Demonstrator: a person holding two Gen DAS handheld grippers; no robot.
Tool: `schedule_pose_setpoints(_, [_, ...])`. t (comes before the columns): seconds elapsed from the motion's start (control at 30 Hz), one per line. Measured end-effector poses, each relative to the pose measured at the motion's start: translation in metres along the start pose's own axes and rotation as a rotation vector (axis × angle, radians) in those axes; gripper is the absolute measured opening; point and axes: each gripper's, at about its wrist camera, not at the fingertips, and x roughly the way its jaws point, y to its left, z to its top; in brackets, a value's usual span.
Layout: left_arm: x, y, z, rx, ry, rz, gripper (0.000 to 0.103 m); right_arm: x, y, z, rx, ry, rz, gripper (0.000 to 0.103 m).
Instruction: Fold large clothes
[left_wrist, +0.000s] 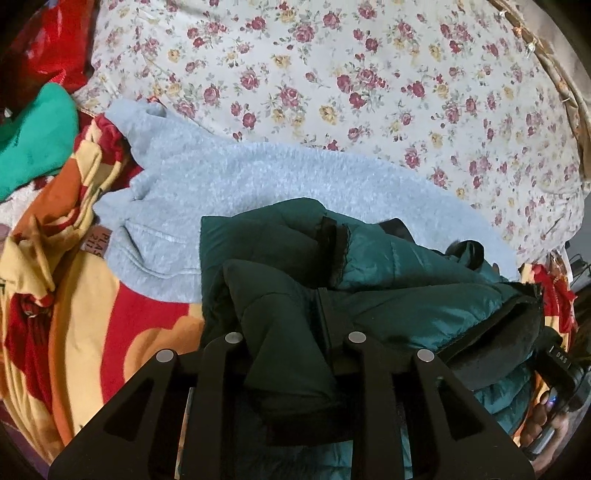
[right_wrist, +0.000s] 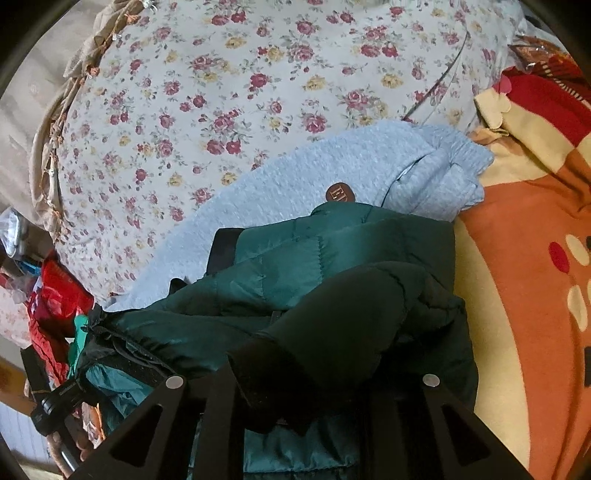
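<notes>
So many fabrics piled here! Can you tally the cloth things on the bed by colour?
Dark green: 1, the puffer jacket
Light blue: 1, the fleece garment
Bright green: 1, a cloth
Shiny red: 1, a fabric
Floral white: 1, the bedsheet
Orange, red and cream: 1, the blanket
Total: 6

Floral-sheeted bed (left_wrist: 369, 74) under grey fleece (left_wrist: 221, 177)

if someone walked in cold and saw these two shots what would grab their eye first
The dark green puffer jacket fills the near centre of both views, bunched up, with folds of it draped between each gripper's jaws. Behind it lies a pale blue fleece sweater, spread over a floral bedsheet that covers the far half. A loud orange, red and yellow blanket runs along one side.
</notes>
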Motion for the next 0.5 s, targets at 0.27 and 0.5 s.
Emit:
schedule_pose_setpoints(0.27, [-0.064, 0.021, -0.005, -0.119, -0.054, -0.257, 0.050, -0.038, -0.002, 0.004, 0.005, -0.039, 0.130, 0.053])
schedule_pose_setpoints(0.5, [-0.102, 0.039, -0.004, -0.235, -0.130, -0.386, 0.071, -0.071, 0.014, -0.007, -0.091, -0.107, 0.070, 0.083])
